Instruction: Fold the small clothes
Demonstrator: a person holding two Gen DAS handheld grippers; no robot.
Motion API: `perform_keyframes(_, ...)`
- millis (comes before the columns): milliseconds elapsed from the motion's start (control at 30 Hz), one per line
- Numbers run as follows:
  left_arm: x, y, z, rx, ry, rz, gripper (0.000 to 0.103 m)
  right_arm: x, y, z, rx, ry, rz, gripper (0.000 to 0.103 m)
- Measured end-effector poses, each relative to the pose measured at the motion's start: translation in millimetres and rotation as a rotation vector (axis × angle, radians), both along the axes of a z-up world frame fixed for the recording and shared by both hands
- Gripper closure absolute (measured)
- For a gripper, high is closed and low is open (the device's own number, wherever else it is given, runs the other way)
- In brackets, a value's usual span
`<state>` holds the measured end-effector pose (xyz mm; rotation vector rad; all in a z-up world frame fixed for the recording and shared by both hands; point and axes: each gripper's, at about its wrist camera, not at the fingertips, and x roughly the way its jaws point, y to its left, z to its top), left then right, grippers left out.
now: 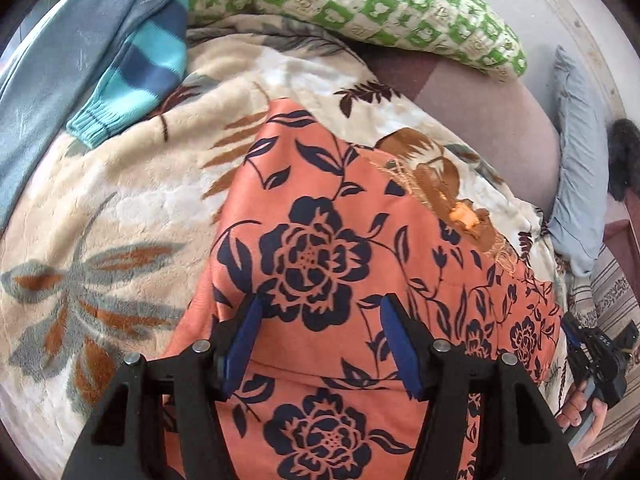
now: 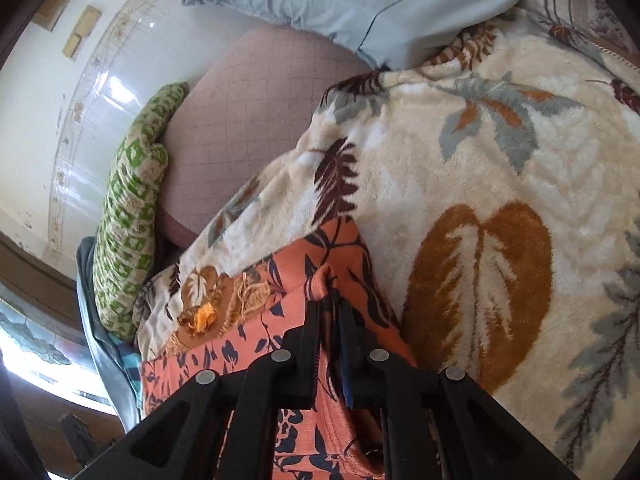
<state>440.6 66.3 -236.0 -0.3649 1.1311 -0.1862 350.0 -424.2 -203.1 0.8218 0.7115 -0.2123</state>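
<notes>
The right gripper (image 2: 330, 300) has its jaws pinched together on a raised ridge of the orange floral garment (image 2: 308, 412); only a thin pleat of cloth seems caught between the pads, at the garment's far edge just ahead of the fingertips. My judgement is that so shallow a bite could slip free the moment the hand pulls, or could lift one layer alone and leave the lower one behind, so that the fold comes out skewed.

The left gripper (image 1: 320, 340) stands with its jaws apart and nothing between the blue pads (image 1: 250, 322); it hangs above the garment's middle, where a large dark flower lies just beyond the fingertips; whether the tips touch the cloth I cannot tell. Should it close here it would likely bunch the middle instead of an edge; should it press down while the right hand draws, the cloth would drag and wrinkle.

Under the garment lies a plush leaf-patterned blanket (image 1: 120, 208), soft and uneven; a jaw that dips low might catch pile together with garment. On the garment's right side a frayed brown patch (image 1: 460, 208) of loose threads could snag a finger. Further out, left of the left gripper, a striped blue sleeve (image 1: 140, 68) and beyond it a green-checked pillow (image 1: 360, 4) stay well apart.
</notes>
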Motion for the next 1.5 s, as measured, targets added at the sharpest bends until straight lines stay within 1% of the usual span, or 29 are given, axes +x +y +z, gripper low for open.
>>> perform_keyframes(100, 2, -7, -3, 0.06, 0.01, -0.014, 0.041, -8, 0, 15, -0.028, -0.071, -0.003, 0.089)
perform_keyframes(167, 0, -15, -3, 0.118, 0.006, -0.029, 0.041, -3, 12, 19, -0.001, -0.107, 0.089, 0.089)
perform_keyframes(233, -1, -20, -4, 0.168, 0.0, -0.033, 0.041, 7, 28, 17, 0.01, -0.095, 0.17, 0.089)
perform_keyframes(300, -2, -22, -5, 0.203, -0.004, -0.03, 0.041, 16, 43, 9, -0.007, -0.05, 0.222, 0.089)
perform_keyframes(367, -2, -21, -6, 0.215, -0.007, -0.029, 0.041, 27, 47, -18, -0.025, 0.098, 0.225, 0.089)
perform_keyframes(400, -1, -21, -7, 0.214, -0.006, -0.028, 0.041, 31, 43, -38, 0.01, 0.181, 0.212, 0.089)
perform_keyframes(433, -1, -22, -6, 0.211, -0.004, -0.026, 0.041, 31, 35, -55, 0.087, 0.203, 0.199, 0.091)
perform_keyframes(467, -1, -21, -5, 0.204, -0.002, -0.021, 0.041, 27, 29, -58, 0.139, 0.168, 0.18, 0.092)
perform_keyframes(500, -1, -19, -3, 0.194, -0.002, -0.014, 0.041, 26, 26, -54, 0.155, 0.167, 0.177, 0.092)
perform_keyframes(533, -3, -18, -1, 0.181, -0.003, -0.006, 0.041, 25, 27, -45, 0.135, 0.157, 0.176, 0.091)
perform_keyframes(600, -3, -17, 4, 0.155, -0.016, 0.005, 0.041, 19, 33, -24, 0.069, 0.062, 0.182, 0.089)
perform_keyframes(667, -5, -18, 11, 0.141, -0.047, 0.0, 0.041, 20, 40, -15, 0.062, 0.019, 0.211, 0.089)
perform_keyframes(733, -6, -24, 10, 0.185, -0.062, -0.014, 0.041, 26, 47, -25, 0.079, 0.06, 0.238, 0.089)
perform_keyframes(800, 0, -27, -8, 0.25, -0.006, -0.019, 0.041, 37, 53, -52, 0.061, 0.231, 0.257, 0.088)
perform_keyframes(833, 2, -29, -13, 0.266, -0.002, -0.033, 0.041, 35, 53, -56, 0.064, 0.206, 0.263, 0.089)
perform_keyframes(867, 1, -32, -12, 0.295, -0.017, -0.043, 0.04, 32, 52, -52, 0.063, 0.188, 0.262, 0.089)
perform_keyframes(900, 0, -35, -8, 0.313, -0.012, -0.047, 0.04, 32, 53, -46, 0.071, 0.211, 0.266, 0.089)
perform_keyframes(933, -3, -36, -3, 0.302, -0.003, -0.047, 0.04, 28, 52, -39, 0.087, 0.212, 0.273, 0.088)
perform_keyframes(1033, -29, -27, 19, 0.195, -0.032, -0.018, 0.04, -5, 48, -6, 0.092, 0.09, 0.264, 0.087)
perform_keyframes(1067, -40, -24, 29, 0.183, -0.048, -0.013, 0.04, -21, 48, 7, 0.075, 0.057, 0.263, 0.087)
perform_keyframes(1133, -70, -16, 49, 0.206, -0.102, -0.01, 0.04, -52, 47, 32, 0.027, 0.0, 0.253, 0.087)
perform_keyframes(1167, -89, -11, 58, 0.232, -0.132, -0.003, 0.037, -70, 47, 46, -0.012, -0.022, 0.252, 0.084)
perform_keyframes(1200, -109, -5, 66, 0.26, -0.157, 0.007, 0.033, -89, 46, 57, -0.045, -0.043, 0.256, 0.073)
perform_keyframes(1233, -128, 2, 71, 0.281, -0.172, 0.015, 0.026, -111, 44, 64, -0.061, -0.053, 0.255, 0.061)
perform_keyframes(1267, -148, 10, 74, 0.301, -0.177, 0.022, 0.023, -132, 40, 69, -0.061, -0.055, 0.244, 0.023)
perform_keyframes(1300, -167, 19, 76, 0.321, -0.175, 0.025, 0.023, -156, 35, 71, -0.056, -0.067, 0.226, 0.012)
perform_keyframes(1333, -185, 28, 76, 0.341, -0.169, 0.017, 0.023, -178, 32, 72, -0.052, -0.07, 0.226, 0.012)
perform_keyframes(1433, -230, 53, 73, 0.39, -0.125, -0.005, 0.023, -229, 26, 64, 0.019, 0.007, 0.285, 0.014)
perform_keyframes(1500, -252, 73, 71, 0.359, -0.095, -0.003, 0.023, -257, 26, 56, 0.049, 0.048, 0.291, 0.015)
